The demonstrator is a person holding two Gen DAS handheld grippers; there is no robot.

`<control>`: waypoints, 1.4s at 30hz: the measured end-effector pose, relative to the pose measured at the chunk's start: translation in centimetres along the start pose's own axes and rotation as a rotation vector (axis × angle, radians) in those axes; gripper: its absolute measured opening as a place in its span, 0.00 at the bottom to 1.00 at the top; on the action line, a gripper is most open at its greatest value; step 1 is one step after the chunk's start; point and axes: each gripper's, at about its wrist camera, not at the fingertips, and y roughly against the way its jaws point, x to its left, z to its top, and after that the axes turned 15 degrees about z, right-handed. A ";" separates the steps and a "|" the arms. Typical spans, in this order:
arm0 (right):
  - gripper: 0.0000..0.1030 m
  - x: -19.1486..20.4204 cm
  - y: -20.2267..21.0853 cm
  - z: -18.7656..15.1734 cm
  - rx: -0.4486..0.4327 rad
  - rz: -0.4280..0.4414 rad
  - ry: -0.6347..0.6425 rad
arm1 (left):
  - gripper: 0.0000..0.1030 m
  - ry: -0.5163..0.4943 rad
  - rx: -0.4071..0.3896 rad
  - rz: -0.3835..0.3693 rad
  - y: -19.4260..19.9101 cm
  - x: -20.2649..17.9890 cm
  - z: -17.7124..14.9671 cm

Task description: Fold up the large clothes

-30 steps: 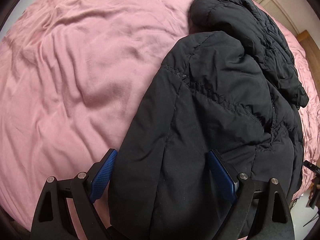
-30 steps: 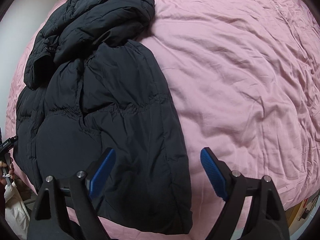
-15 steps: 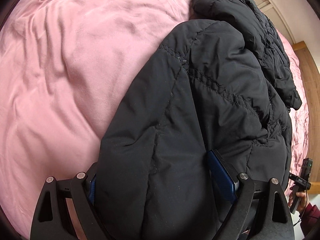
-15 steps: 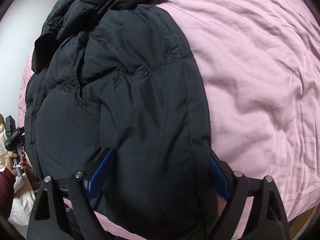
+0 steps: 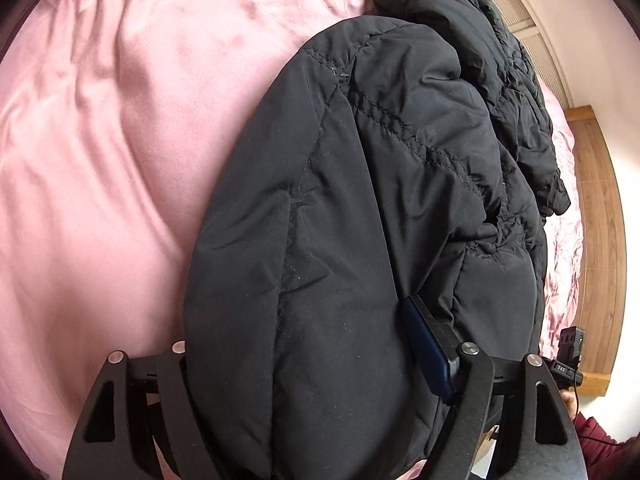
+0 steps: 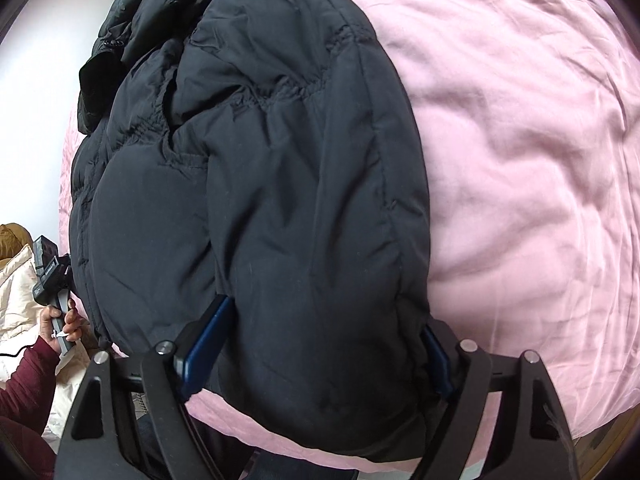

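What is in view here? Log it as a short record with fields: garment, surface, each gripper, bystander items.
garment: black puffer jacket, bunched, lying on the bed
surface: pink bedsheet, wrinkled
left gripper: jaws closing, the jacket's near hem between them; one blue pad hidden under fabric
right gripper: jaws closing, hem bulging between both blue pads
other: wooden bed frame; white garment beside the bed
person: maroon sleeve

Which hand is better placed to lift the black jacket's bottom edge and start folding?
Probably the right. The right gripper has both blue fingers closing around the black jacket hem. The left gripper is closing too, but one finger is hidden.
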 end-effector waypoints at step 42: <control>0.12 13.5 14.4 8.7 -0.383 0.063 0.082 | 0.11 -0.154 -0.182 -0.166 16.7 -10.7 11.8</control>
